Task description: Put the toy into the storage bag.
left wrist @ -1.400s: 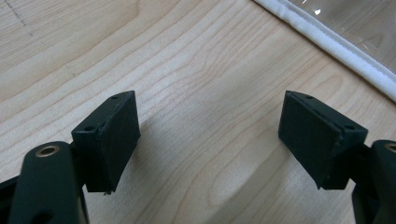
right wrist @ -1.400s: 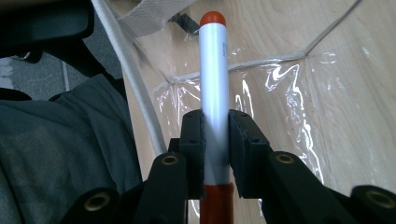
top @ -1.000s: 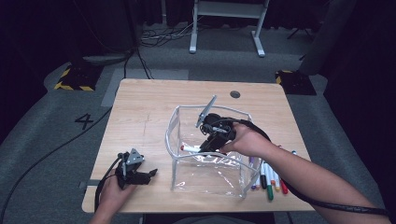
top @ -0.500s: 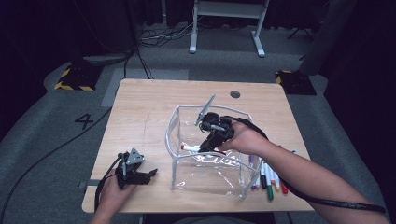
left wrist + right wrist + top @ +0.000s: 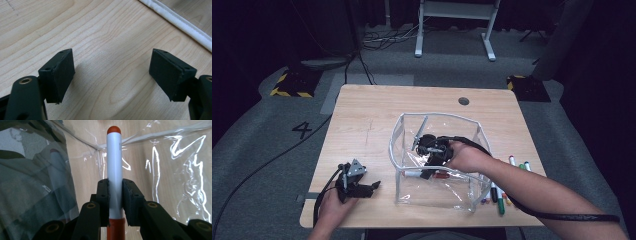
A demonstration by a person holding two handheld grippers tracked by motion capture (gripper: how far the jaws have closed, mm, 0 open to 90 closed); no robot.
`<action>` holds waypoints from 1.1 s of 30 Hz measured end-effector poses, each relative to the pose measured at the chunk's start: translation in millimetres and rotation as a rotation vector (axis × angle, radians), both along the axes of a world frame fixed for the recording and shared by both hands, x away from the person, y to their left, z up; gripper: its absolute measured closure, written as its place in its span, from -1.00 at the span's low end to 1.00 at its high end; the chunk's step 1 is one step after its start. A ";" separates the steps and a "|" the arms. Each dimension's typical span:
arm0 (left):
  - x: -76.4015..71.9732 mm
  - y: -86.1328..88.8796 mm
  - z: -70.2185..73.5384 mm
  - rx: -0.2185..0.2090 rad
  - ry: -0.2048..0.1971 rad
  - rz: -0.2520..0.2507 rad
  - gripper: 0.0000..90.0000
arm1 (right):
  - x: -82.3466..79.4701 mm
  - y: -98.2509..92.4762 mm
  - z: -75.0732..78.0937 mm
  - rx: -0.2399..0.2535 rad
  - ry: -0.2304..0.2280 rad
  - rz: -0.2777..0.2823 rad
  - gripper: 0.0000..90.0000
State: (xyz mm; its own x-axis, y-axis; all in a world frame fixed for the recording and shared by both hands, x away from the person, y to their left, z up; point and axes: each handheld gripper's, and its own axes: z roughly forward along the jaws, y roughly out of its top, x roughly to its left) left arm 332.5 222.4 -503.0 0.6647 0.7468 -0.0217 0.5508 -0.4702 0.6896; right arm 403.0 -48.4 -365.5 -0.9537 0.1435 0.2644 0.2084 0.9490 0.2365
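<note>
1. The right gripper (image 5: 428, 167), at the centre of the high view, is inside the clear plastic pouch with white edging (image 5: 412, 120); its jaws pinch a white marker with orange ends (image 5: 114, 170).
2. The left gripper (image 5: 362, 187), at lower left, rests on the light wooden tabletop (image 5: 362, 115) with jaws spread apart.
3. Several loose coloured markers (image 5: 499, 197) lie at lower right.

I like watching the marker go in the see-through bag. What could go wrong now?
The right gripper pinches the smooth orange marker near one end, so it might tip or slip. The clear bag is floppy, and the left gripper sits open on the table, not holding it, so the bag might slide or fold.
</note>
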 end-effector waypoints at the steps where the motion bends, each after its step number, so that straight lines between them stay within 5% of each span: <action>1: 0.0 0.0 0.0 0.000 0.000 0.000 -0.54 | -0.9 1.8 -2.6 -0.007 0.004 0.006 0.70; 16: 0.0 0.0 0.0 0.000 0.000 0.000 -0.54 | -7.7 13.0 -22.4 -0.098 0.009 0.025 0.69; 24: 0.0 0.0 0.2 0.002 0.003 -0.001 -0.54 | -6.7 8.2 -39.3 -0.206 0.046 0.014 0.69; 33: 0.9 -1.9 0.2 -0.002 0.008 0.011 -0.55 | -10.2 9.1 -46.6 -0.235 0.054 0.017 0.69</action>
